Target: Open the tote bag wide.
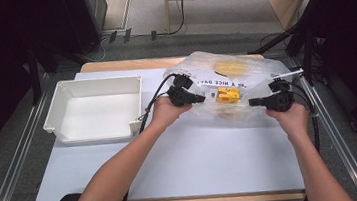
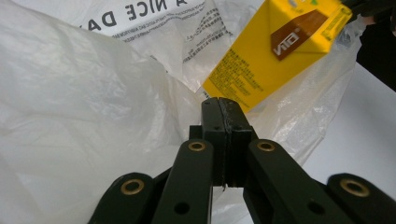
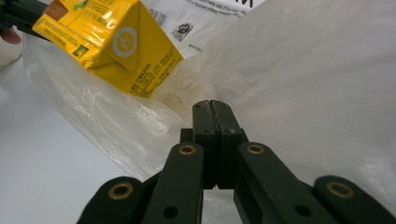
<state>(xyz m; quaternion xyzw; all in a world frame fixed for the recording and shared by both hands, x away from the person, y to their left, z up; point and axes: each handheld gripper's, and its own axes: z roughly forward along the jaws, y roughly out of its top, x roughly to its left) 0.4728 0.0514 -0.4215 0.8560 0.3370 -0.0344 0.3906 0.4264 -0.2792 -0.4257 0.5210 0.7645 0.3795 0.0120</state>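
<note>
Thin crinkled translucent plastic bag (image 1: 245,81), glossy yellow paper carton (image 3: 112,44), matt white plastic bin (image 1: 98,110)

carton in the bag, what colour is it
Yellow carton, brown patch; clearest in left gripper view.

The plastic bag (image 1: 245,81) carries black print reading "A NICE DAY", seen inverted in the high view and partly cut off in the left gripper view. The yellow carton (image 2: 275,51) bears an upside-down white mark, apparently "VITA". Its fine print is illegible.

White bin (image 1: 98,111) empty, left on table (image 1: 198,164); cables on floor behind.
</note>
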